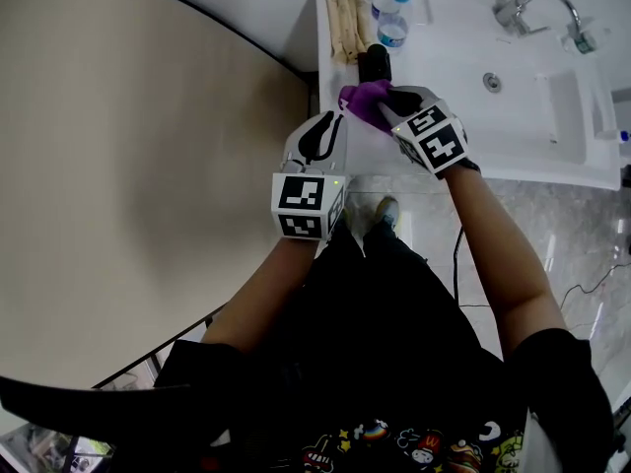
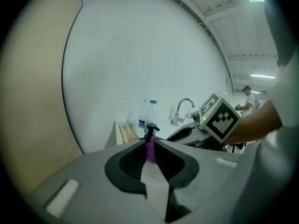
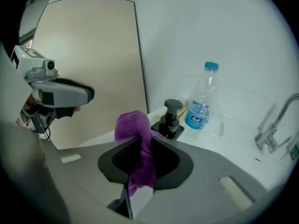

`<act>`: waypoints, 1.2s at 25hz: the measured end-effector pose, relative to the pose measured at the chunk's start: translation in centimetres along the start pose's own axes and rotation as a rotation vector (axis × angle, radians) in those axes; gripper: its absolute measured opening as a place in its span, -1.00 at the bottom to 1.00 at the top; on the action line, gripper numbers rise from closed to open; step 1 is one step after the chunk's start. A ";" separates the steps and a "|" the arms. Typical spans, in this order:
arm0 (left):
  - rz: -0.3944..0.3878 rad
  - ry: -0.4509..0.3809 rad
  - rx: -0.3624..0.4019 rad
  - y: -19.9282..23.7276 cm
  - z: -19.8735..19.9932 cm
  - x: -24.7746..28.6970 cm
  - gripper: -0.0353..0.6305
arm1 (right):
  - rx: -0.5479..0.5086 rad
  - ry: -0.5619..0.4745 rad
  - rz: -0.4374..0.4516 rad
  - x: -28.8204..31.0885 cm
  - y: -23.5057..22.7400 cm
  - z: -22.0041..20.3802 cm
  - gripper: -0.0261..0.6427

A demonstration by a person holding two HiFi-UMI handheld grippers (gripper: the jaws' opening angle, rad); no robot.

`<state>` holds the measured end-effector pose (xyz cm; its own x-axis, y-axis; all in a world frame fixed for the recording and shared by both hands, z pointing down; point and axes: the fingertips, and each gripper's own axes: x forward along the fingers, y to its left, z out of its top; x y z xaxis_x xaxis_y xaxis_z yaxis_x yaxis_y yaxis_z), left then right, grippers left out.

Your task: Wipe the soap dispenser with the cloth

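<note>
1. White washbasin counter [image 1: 449, 42]: it carries every item below, and its sink bowl sits toward the right.
2. Right gripper [image 1: 386, 106]: positioned over the counter's left end, angled downward. The jaws are partly closed and clamp a fold of cloth between the pads.
3. Left gripper [image 2: 151, 147]: held short of the counter's front edge, beside the right gripper. The jaws stand narrowly apart with nothing between them (the purple seen through the slit is the cloth farther off).
4. Chrome faucet [image 1: 537, 3]: mounted at the back of the bowl, well apart from both grippers.
5. Clear water bottle [image 3: 202, 99]: blue cap, upright, just beside the dispenser.
6. Black pump soap dispenser [image 3: 170, 120]: upright near the counter's left rear corner, directly beyond the right gripper's jaws.
7. Purple cloth [image 3: 139, 155]: bunched above the pads with a tail hanging below. It is close in front of the dispenser — contact cannot be confirmed.
</note>
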<state>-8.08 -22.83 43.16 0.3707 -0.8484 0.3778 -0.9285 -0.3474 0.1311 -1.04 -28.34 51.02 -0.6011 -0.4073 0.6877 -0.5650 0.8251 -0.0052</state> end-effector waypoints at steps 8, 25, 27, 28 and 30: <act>0.003 0.007 0.001 -0.3 0.0 -0.3 -0.77 | 0.049 -0.015 -0.112 -1.4 -5.1 -0.3 -0.62; 0.021 0.013 0.017 -0.5 0.5 -0.6 -0.77 | 0.097 -0.229 -0.207 -5.3 -9.6 6.5 -0.62; 0.022 0.006 0.017 -0.4 0.7 -0.6 -0.77 | 0.090 -0.264 -0.195 -5.7 -9.0 8.1 -0.62; 0.024 0.000 0.016 -0.4 0.9 -0.7 -0.77 | 0.086 -0.280 -0.186 -5.8 -8.7 8.9 -0.62; 0.029 -0.010 0.015 -0.4 1.2 -0.9 -0.77 | 0.076 -0.304 -0.164 -5.8 -7.8 10.2 -0.62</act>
<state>-8.05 -22.44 41.68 0.3443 -0.8619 0.3724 -0.9384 -0.3288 0.1065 1.06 -36.45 39.67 -0.6331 -0.6396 0.4361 -0.7018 0.7119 0.0253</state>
